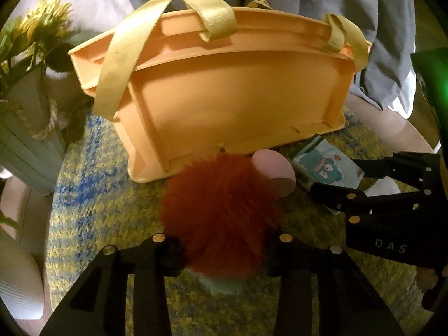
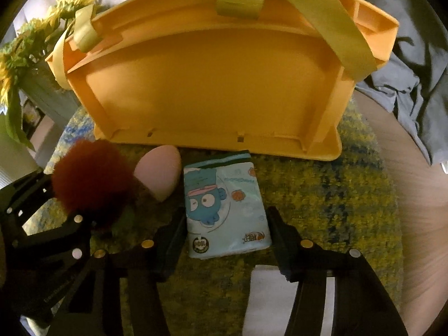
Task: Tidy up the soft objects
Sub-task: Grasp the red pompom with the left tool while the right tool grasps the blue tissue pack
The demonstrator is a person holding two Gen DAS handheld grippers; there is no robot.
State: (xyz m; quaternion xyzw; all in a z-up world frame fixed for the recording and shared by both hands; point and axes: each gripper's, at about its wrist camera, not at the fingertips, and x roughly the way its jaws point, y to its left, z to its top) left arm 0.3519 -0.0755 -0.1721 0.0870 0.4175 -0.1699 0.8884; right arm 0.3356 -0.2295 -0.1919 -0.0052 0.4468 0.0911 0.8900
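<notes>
Yellow-and-blue knitted mat (image 2: 322, 196) covers the wooden tabletop (image 2: 414, 196) where everything sits. Left gripper (image 1: 221, 242) has its jaws clenched on the red pompom (image 1: 221, 210), the fur bulging out ahead of the tips; a pale green tuft shows beneath it. From the right wrist view the pompom appears raised a little off the mat, though I cannot be sure. Right gripper (image 2: 226, 240) straddles the tissue pack (image 2: 226, 207), one finger on each long side; whether the pads actually press it I cannot tell, so it reads as closing rather than gripping. The pack lies flat, long axis running away from the camera toward the bag, its cartoon print upside down to that view. Between pompom and pack rests a pink egg-shaped sponge (image 2: 159, 176), narrow end pointing up and away. Just behind all three stands the orange tote bag (image 1: 224, 92), upright, handles up, likely where the soft things belong. Sunflowers (image 1: 42, 19) stand left.
</notes>
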